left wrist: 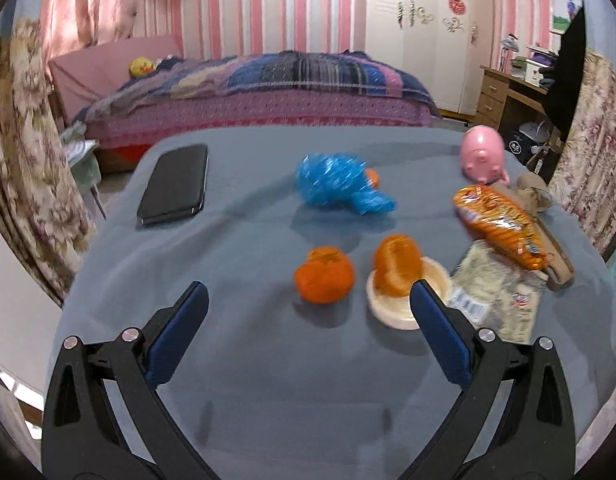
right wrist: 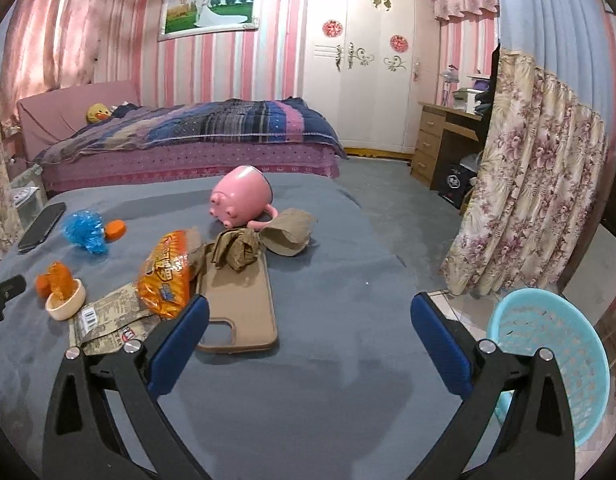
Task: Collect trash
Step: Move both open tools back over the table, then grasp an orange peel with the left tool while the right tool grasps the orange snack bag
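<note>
Left gripper (left wrist: 308,296): jaws spread wide, nothing between them, held above the grey-blue table cloth (left wrist: 267,380). Right gripper (right wrist: 310,306): jaws likewise spread wide and empty, held over the near right part of the same cloth.

Trash relative to the left gripper:
- Whole tangerine (left wrist: 324,280): on the cloth, directly ahead, between the lines of the two fingers.
- Peeled tangerine (left wrist: 398,266): standing in a small white cup (left wrist: 400,312), which is partly covered by the right finger tip.
- Grey printed wrapper (left wrist: 496,300): flat on the cloth, ahead and to the right.
- Orange snack bag (left wrist: 500,224): lying partly over the grey wrapper.
- Blue crumpled plastic (left wrist: 340,182): farther ahead, near the table centre.

Trash relative to the right gripper:
- The orange snack bag and the grey printed wrapper lie just beyond the left finger tip.
- Crumpled brown paper (right wrist: 235,250): on the far end of a tan phone case (right wrist: 239,308), ahead and left of centre.
- Light blue basket (right wrist: 548,364): on the floor, off the table's right edge, behind the right finger.

Other items: black phone (left wrist: 175,184) at far left; pink pig mug (right wrist: 239,196) on its side at the far edge.
</note>
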{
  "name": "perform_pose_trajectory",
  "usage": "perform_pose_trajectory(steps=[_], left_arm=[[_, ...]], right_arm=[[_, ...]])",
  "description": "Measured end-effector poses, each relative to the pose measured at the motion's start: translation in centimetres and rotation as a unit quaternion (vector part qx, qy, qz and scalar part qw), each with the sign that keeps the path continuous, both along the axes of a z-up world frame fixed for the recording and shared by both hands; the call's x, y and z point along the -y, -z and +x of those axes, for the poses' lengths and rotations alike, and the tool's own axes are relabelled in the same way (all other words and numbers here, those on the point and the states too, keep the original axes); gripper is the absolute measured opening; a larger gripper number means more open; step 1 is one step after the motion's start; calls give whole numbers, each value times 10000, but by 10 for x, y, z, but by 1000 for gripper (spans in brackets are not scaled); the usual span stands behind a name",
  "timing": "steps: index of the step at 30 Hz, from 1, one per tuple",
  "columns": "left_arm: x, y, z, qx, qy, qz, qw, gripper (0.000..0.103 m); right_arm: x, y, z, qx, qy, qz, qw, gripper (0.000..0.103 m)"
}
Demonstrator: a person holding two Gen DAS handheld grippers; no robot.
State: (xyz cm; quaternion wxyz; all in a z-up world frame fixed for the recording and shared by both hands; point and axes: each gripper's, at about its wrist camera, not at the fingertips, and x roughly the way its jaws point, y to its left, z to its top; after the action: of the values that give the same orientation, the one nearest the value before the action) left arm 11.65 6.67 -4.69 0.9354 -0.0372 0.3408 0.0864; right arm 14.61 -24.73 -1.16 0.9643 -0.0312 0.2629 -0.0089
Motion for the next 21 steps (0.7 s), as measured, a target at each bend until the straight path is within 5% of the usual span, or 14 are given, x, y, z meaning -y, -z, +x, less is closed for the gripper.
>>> perform_pose_trajectory(steps=[7, 13, 21], left_arm=[[-22, 21, 22, -259, -75, -390, 9989, 93], [-22, 29, 48, -492, 163, -619, 9967, 73], [-4, 32, 50, -530, 671, -606, 9945, 31]], right_arm=[[-25, 10, 8, -9, -59, -334, 9994, 98], [-31, 21, 20, -304, -87, -288, 9991, 98], [-48, 31, 28, -530, -637, -128, 9965, 98]])
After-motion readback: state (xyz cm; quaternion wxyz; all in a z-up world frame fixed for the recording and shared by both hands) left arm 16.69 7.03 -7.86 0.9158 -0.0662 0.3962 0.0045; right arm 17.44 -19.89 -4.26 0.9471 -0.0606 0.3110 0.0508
